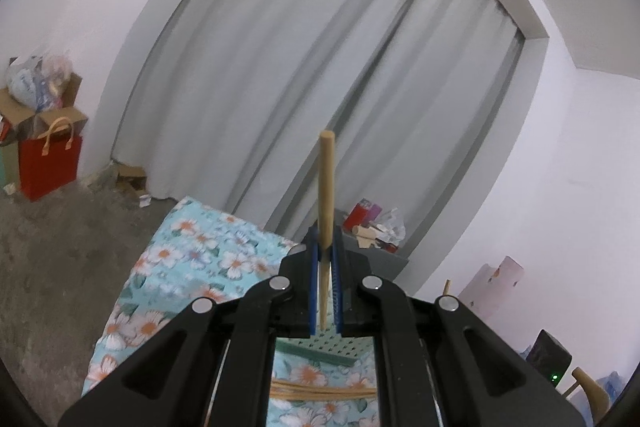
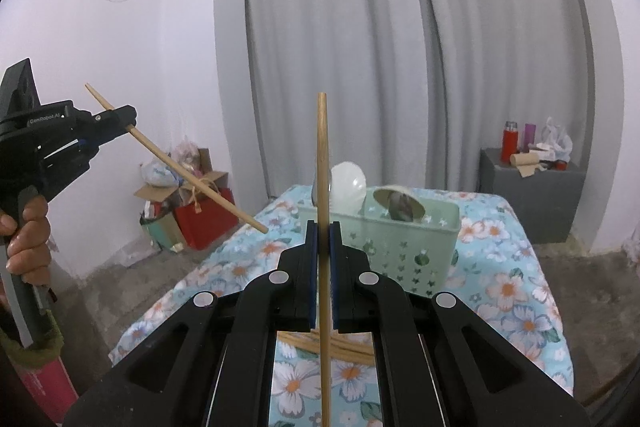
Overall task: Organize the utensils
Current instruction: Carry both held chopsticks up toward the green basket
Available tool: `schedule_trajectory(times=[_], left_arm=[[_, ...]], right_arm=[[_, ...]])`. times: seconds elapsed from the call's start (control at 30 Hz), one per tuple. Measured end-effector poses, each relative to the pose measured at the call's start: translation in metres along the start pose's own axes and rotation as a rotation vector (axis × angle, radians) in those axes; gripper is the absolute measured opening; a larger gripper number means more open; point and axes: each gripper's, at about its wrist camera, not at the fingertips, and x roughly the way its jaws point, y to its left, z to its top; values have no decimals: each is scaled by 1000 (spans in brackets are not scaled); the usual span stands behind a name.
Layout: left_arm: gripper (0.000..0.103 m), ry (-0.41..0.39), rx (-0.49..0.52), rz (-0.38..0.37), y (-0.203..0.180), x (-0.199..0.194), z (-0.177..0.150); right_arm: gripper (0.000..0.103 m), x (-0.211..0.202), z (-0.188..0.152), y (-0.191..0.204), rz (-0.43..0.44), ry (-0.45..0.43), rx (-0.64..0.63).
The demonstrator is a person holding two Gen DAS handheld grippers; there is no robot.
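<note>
My left gripper [image 1: 325, 231] is shut on a wooden chopstick [image 1: 326, 183] that stands nearly upright between its blue pads. In the right wrist view the same left gripper [image 2: 130, 119] is at the far left, held by a person's hand [image 2: 26, 239], its chopstick [image 2: 192, 175] slanting down toward the table. My right gripper [image 2: 323, 227] is shut on a second chopstick [image 2: 322, 155], also upright. Beyond it a pale green perforated basket [image 2: 400, 247] holds a white ladle [image 2: 350, 183] and a spoon. Several loose chopsticks [image 2: 340, 347] lie on the floral tablecloth [image 2: 512, 287] under the right gripper.
The basket's green rim [image 1: 320, 351] and loose chopsticks [image 1: 320, 391] show beneath the left gripper. A grey cabinet [image 2: 532, 195] with a red flask stands right of the table. A red bag [image 2: 204, 219] and cardboard boxes sit on the floor at the left. Grey curtains hang behind.
</note>
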Motion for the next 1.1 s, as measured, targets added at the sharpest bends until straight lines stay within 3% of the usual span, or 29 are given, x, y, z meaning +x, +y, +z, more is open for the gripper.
schedule_trajectory(times=[0.6,1.1], left_arm=[[5,-3,113,-135,-51,62,24],[5,219,268,-89,-63,153,-6]], right_arm=[[4,1,21,-53,22,-14,132],[4,5,27,-61,-27,-12,158]])
